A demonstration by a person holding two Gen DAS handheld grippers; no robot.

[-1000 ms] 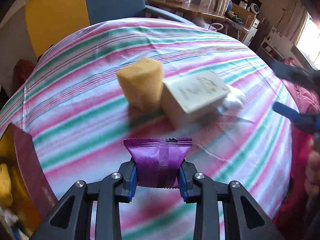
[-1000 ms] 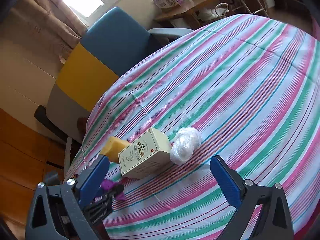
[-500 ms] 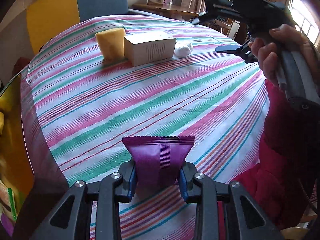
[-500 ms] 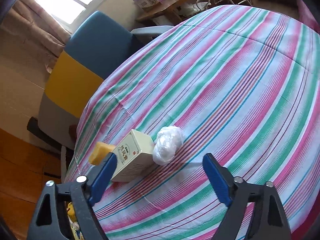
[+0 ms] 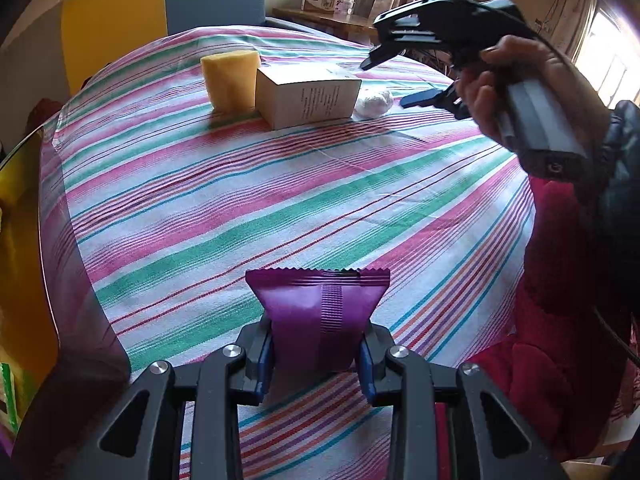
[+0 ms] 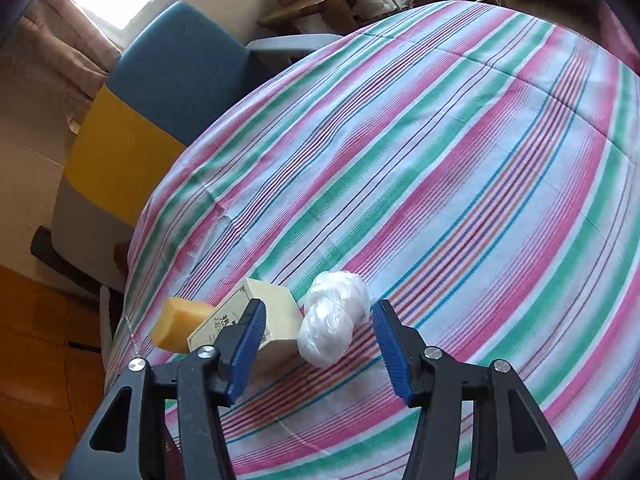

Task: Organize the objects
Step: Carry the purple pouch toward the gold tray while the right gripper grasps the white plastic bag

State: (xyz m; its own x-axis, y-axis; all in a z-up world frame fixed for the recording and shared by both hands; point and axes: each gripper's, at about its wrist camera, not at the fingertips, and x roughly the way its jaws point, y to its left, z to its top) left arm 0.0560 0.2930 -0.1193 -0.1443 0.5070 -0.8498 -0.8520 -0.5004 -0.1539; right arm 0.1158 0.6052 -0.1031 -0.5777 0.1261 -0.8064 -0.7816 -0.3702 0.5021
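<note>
My left gripper [image 5: 316,354] is shut on a purple snack packet [image 5: 318,316], held over the near part of the striped table. At the far side stand a yellow sponge [image 5: 230,78], a cream carton box [image 5: 306,98] and a white crumpled plastic bag [image 5: 374,100] in a row. My right gripper [image 5: 394,80] is open above the bag. In the right wrist view the open gripper [image 6: 320,350] frames the plastic bag [image 6: 334,322], with the box [image 6: 272,320] and sponge [image 6: 180,322] to its left.
The striped tablecloth [image 5: 280,200] covers a round table. A blue and yellow chair [image 6: 160,92] stands behind it. A yellow container [image 5: 20,240] sits at the table's left edge. A wooden side table with boxes [image 5: 324,0] stands behind.
My left gripper has held its place near the table's front with the packet. My right gripper has come down closer to the plastic bag, which now lies between its fingers.
</note>
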